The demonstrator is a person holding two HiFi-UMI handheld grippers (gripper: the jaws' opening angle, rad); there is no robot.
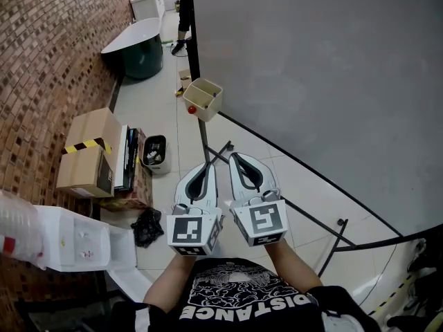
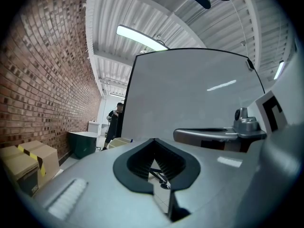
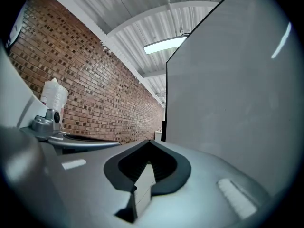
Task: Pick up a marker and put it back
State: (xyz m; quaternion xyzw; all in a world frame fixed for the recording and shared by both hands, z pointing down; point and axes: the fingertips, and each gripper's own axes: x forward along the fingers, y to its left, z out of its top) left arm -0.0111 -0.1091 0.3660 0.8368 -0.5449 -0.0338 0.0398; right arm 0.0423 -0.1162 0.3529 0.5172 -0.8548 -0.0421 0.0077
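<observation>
No marker shows in any view. I hold both grippers side by side at chest height, pointing at the grey whiteboard (image 1: pixel 318 68). My left gripper (image 1: pixel 206 166) is shut with nothing in it; in the left gripper view its jaws (image 2: pixel 154 142) meet at the tip. My right gripper (image 1: pixel 236 158) is also shut and empty, its jaws (image 3: pixel 148 143) closed in front of the board (image 3: pixel 237 94). A small beige box (image 1: pixel 203 97) hangs at the board's lower corner with something red (image 1: pixel 192 109) beside it. What the box holds is hidden.
The board's black stand legs (image 1: pixel 220 152) spread over the tiled floor below the grippers. Along the brick wall (image 1: pixel 48 54) sit cardboard boxes (image 1: pixel 86 151), a small bin (image 1: pixel 155 152), a black bag (image 1: pixel 147 225) and a dark green tub (image 1: pixel 135 47). A person (image 2: pixel 114 122) stands far off.
</observation>
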